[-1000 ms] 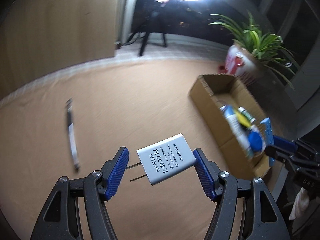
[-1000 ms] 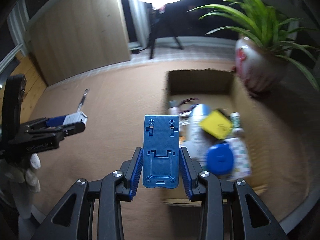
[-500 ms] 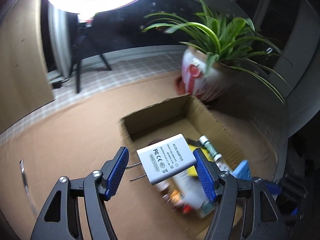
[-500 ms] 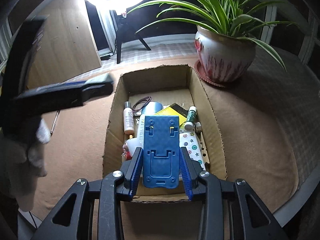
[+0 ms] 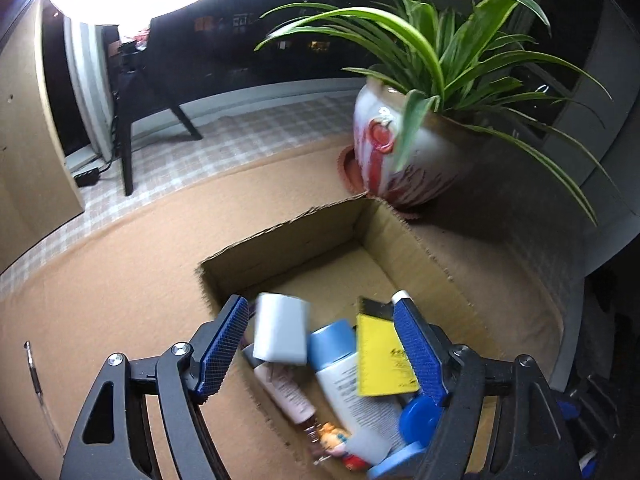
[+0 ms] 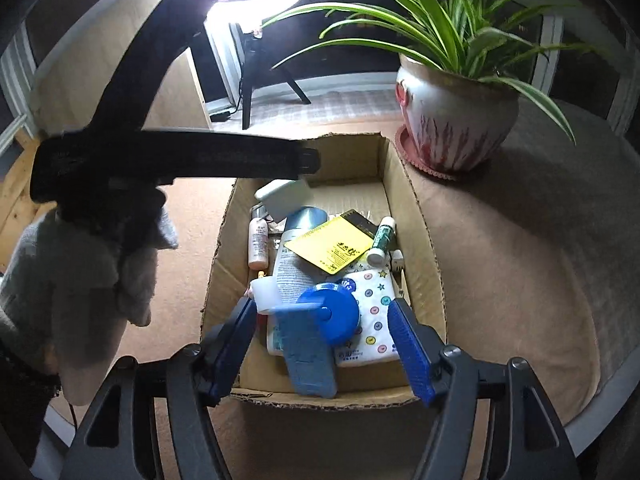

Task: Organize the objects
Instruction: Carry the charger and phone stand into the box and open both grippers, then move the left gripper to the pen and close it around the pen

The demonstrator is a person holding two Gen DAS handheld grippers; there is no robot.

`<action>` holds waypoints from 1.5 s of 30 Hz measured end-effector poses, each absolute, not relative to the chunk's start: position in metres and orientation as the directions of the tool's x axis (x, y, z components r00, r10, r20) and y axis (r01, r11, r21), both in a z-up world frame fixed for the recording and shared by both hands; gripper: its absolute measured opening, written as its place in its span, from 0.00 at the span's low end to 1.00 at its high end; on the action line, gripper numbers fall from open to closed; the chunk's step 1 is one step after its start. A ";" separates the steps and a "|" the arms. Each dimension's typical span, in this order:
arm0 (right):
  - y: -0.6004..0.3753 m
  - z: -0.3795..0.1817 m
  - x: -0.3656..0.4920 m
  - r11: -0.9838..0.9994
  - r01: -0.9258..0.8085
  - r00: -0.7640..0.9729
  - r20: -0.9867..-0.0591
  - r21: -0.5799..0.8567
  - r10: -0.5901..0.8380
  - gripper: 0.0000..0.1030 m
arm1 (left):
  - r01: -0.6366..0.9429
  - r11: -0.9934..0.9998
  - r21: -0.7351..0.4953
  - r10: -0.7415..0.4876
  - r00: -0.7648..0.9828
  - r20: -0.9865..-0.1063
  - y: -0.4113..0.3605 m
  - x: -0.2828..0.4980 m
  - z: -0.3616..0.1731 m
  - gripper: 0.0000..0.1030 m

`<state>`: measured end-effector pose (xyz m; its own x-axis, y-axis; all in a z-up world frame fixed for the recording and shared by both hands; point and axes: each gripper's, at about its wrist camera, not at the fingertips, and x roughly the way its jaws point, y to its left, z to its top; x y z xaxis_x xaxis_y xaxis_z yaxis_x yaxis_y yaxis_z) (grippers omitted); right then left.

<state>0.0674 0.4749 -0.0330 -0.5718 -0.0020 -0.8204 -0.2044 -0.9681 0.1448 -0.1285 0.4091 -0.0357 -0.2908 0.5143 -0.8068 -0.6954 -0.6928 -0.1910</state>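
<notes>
A cardboard box (image 5: pixel 280 240) sits on the tan cloth with both grippers over it. My left gripper (image 5: pixel 324 344) is opening, and the white power adapter (image 5: pixel 282 330) drops blurred between its blue pads, touching neither. In the right wrist view the adapter (image 6: pixel 282 196) hangs just below the left gripper's black fingers (image 6: pixel 240 158), above the box's (image 6: pixel 424 248) far end. My right gripper (image 6: pixel 324 344) is opening too. The blue phone stand (image 6: pixel 310 354) lies tilted and blurred on the items at the box's near end, free of the pads.
The box holds a white bottle (image 6: pixel 292 268), a pink bottle (image 6: pixel 258 246), a yellow card (image 6: pixel 332 248), a blue lid (image 6: pixel 328 312) and a patterned pack (image 6: pixel 376 320). A potted plant (image 6: pixel 452 120) stands behind its right corner. A thin metal tool (image 5: pixel 34 372) lies far left.
The left gripper swung right over the box and let the adapter go. The right gripper came over the box, spread its jaws, and the blue stand dropped inside.
</notes>
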 end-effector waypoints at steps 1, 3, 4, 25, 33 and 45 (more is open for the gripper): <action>0.476 -0.033 0.069 -0.965 -0.211 -0.573 -0.820 0.156 -0.007 0.62 | -0.692 -0.696 -0.192 0.513 -0.293 -0.807 0.404 -0.129 -0.036 0.76; 0.476 -0.032 0.070 -0.962 -0.216 -0.575 -0.818 0.164 -0.010 0.62 | -0.681 -0.706 -0.194 0.510 -0.299 -0.807 0.391 -0.131 -0.036 0.76; 0.476 -0.031 0.071 -0.961 -0.221 -0.576 -0.818 0.166 -0.009 0.62 | -0.676 -0.712 -0.193 0.507 -0.304 -0.807 0.384 -0.131 -0.035 0.76; 0.408 -0.018 0.070 -0.965 -0.153 -0.593 -0.801 0.212 -0.082 0.62 | -0.457 -0.883 -0.106 0.297 -0.371 -0.880 0.192 -0.156 -0.071 0.76; 0.385 -0.014 0.067 -0.969 -0.135 -0.591 -0.802 0.206 -0.088 0.62 | -0.307 -0.939 -0.152 0.257 -0.338 -0.905 0.125 -0.201 -0.087 0.75; 0.375 -0.016 0.074 -0.964 -0.152 -0.578 -0.811 0.217 -0.091 0.62 | -0.234 -0.966 -0.109 0.181 -0.311 -0.933 0.097 -0.249 -0.105 0.59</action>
